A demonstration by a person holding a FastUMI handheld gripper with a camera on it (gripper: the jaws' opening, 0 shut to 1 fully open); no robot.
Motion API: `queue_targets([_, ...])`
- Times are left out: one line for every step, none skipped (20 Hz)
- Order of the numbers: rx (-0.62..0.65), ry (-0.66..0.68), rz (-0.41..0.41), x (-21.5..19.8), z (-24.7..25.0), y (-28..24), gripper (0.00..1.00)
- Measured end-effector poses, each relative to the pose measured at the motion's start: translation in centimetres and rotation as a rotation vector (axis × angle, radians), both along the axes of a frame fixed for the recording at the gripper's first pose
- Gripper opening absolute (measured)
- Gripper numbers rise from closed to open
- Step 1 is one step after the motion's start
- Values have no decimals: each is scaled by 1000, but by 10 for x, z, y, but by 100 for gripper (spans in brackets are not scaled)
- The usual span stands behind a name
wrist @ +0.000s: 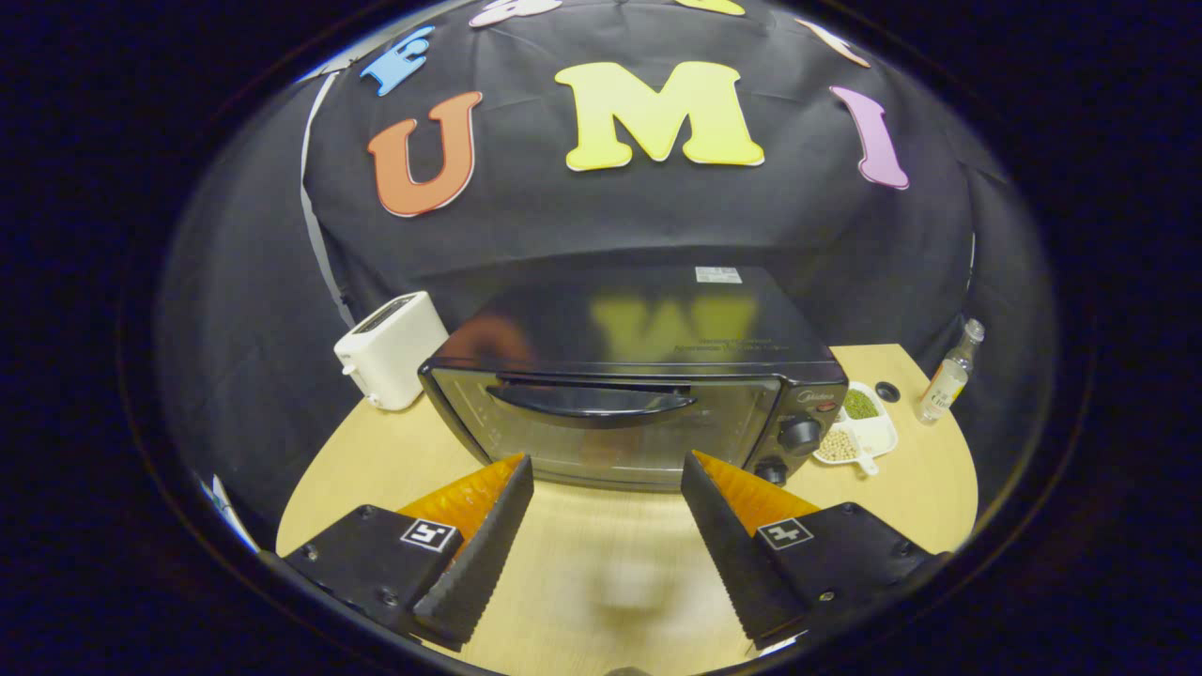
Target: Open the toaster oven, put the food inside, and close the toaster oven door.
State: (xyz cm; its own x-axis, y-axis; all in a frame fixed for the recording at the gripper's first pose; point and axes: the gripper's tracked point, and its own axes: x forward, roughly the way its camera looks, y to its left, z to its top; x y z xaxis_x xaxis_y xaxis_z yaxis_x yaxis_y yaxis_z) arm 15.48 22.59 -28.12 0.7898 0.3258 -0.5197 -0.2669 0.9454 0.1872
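A black toaster oven (620, 376) stands on the wooden table (394, 460) just beyond my fingers, its glass door shut. The door's curved handle (592, 402) runs along the top of the door, and two knobs (800, 435) sit on the panel to the door's right. My gripper (606, 469) is open, with its fingers spread wide in front of the door's lower edge and nothing between them. A blurred pale patch (629, 587) lies on the table below the fingers; I cannot tell what it is.
A white pop-up toaster (390, 349) stands left of the oven. Right of the oven lies a white divided dish (869, 434) with green and pale beans, then a small dark cap (886, 391) and a glass bottle (948, 376) near the table's right edge.
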Motion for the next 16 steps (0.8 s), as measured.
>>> queue_targets([-1,-12,-4,-4,6,-7,100])
queue_targets([-3,-29,-10,-7,13,-15,100])
queue_targets([-4,-45,-19,-11,21,-25,100])
queue_targets([-6,-64,-30,-17,31,-38,100])
queue_targets([-12,-85,-45,-23,43,-53,100])
queue_targets([-25,-109,-64,-29,56,-71,100])
queue_targets([-37,-142,-84,-35,71,-90,100])
queue_targets([-48,-172,-106,-42,87,-111,100])
queue_targets([-64,-195,-125,-48,101,-131,100])
queue_targets([-77,-219,-152,-55,115,-151,100])
queue_targets([-82,-247,-178,-61,132,-173,100])
queue_targets([-81,-280,-203,-69,150,-192,100])
queue_targets([-82,-314,-225,-76,167,-211,100])
queue_targets([-81,-343,-244,-86,180,-227,100])
queue_targets([-74,-374,-259,-95,194,-241,100])
queue_targets([-65,-407,-270,-103,207,-254,100])
